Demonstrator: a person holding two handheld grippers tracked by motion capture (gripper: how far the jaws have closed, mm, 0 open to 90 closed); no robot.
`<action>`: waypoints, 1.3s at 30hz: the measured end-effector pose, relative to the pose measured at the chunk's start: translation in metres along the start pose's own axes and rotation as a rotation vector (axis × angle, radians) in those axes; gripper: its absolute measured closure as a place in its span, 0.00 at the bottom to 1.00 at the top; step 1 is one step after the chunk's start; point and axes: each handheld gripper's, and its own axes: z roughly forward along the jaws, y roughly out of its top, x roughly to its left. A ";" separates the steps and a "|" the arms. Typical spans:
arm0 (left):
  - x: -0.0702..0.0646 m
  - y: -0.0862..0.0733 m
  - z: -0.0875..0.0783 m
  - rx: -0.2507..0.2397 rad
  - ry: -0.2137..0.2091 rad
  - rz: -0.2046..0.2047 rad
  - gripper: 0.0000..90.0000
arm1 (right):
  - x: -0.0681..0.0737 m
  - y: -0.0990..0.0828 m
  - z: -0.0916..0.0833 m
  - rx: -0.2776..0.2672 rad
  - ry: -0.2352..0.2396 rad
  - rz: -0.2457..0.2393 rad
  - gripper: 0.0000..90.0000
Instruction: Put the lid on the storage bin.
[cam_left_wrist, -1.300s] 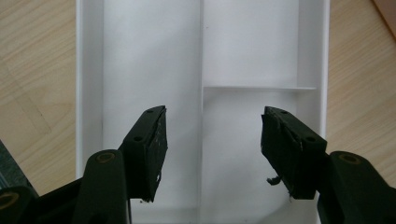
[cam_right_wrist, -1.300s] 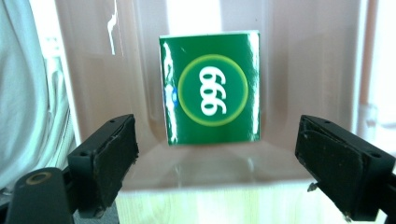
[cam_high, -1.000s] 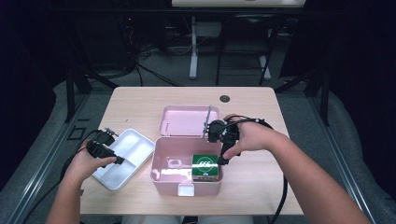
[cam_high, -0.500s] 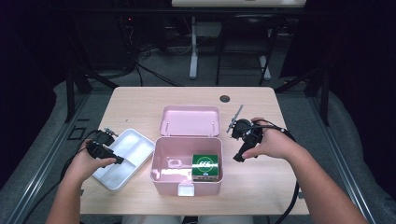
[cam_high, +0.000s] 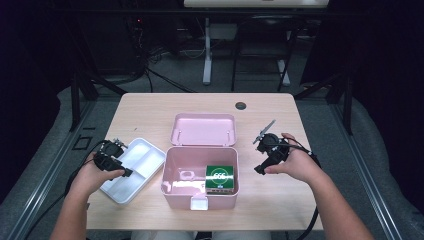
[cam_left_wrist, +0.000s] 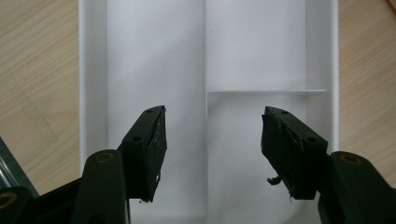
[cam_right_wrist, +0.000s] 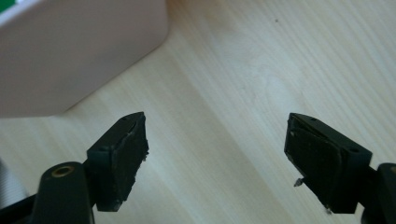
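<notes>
From the high view, my left gripper (cam_high: 114, 159) hangs over the near-left end of the white divided tray (cam_high: 142, 159), which lies on the wooden table (cam_high: 150, 110) just to the left of the pink box (cam_high: 175, 172). The box stands open, its lid (cam_high: 203, 129) laid back flat behind it, and a green-and-white carton (cam_high: 220, 179) stands in its right half, with a small pale item beside it that I cannot make out. My right gripper (cam_high: 265, 161) sits to the right of the box, apart from it, over bare tabletop. A dark round grommet (cam_high: 241, 105) sits in the far part of the table.

In the left gripper view, my left gripper (cam_left_wrist: 212, 140) has its jaws spread wide with nothing between the pads. Below and ahead of them lies the tray (cam_left_wrist: 93, 70): its long divider runs straight up between my jaws, a long compartment under the left jaw, and a cross wall just beyond the right jaw splitting that side in two. Every compartment I can see is bare.

In the right gripper view, my right gripper (cam_right_wrist: 217, 154) has its jaws wide apart, having just been closing a little, and only wood grain (cam_right_wrist: 243, 70) lies between them. The box's rounded pink corner (cam_right_wrist: 84, 51) stands beyond and to the left of my left jaw, not touching it.
</notes>
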 end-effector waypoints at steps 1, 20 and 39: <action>0.000 0.000 0.001 -0.002 0.003 -0.003 0.46 | 0.000 -0.002 0.002 -0.013 -0.006 0.014 0.28; -0.007 0.015 -0.004 0.057 0.041 0.038 0.60 | -0.015 -0.039 0.026 -0.121 -0.050 0.257 0.39; 0.000 0.024 0.034 0.200 0.012 0.009 0.85 | -0.015 -0.048 0.018 -0.202 -0.061 0.307 0.45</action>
